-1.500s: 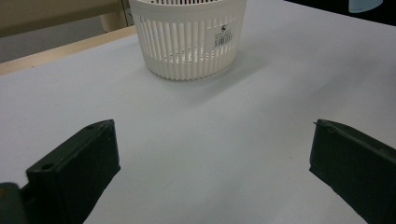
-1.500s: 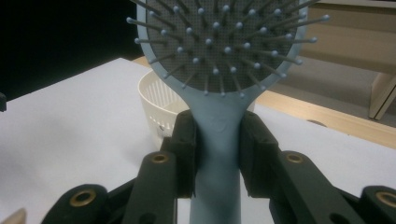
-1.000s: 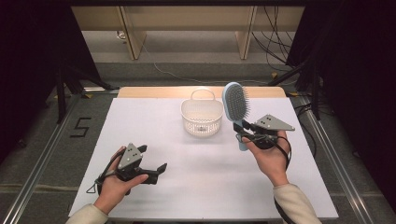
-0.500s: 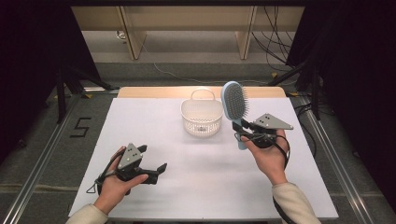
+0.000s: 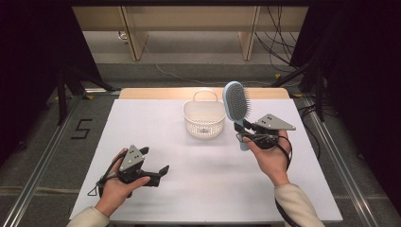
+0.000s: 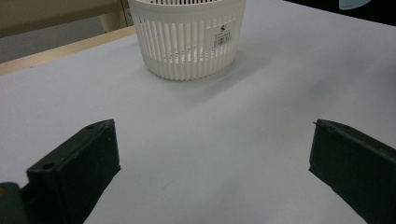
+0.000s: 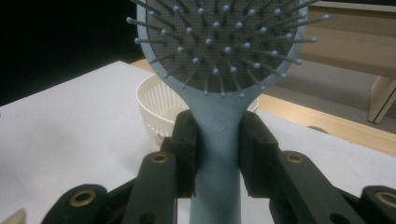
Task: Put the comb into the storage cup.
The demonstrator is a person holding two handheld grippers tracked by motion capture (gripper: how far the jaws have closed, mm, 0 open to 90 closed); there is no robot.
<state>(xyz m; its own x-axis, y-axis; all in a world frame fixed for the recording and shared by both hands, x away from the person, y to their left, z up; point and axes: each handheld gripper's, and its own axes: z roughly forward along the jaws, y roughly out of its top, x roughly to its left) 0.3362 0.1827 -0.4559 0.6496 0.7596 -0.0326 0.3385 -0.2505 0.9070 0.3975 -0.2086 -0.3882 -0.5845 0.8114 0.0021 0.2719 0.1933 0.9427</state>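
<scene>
We hold the hairbrush (image 5: 235,105) upright in the right gripper (image 5: 246,132), clamped, just right of the basket (image 5: 204,119) (bare white table (image 5: 213,184) nearer us); the left gripper (image 5: 153,165) gapes; nothing moved since before.

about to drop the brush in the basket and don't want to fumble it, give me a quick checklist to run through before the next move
1. Right gripper shut on the hairbrush handle: ok, both jaws press the handle.
2. Brush held upright, head up: ok.
3. Basket upright with its opening up: ok.
4. Basket free of other items: cannot tell, its floor is partly hidden.
5. Left gripper out of the way: ok, open and low near the front of the table.
6. Brush above the basket: not ok, it stands to the basket's right.
</scene>
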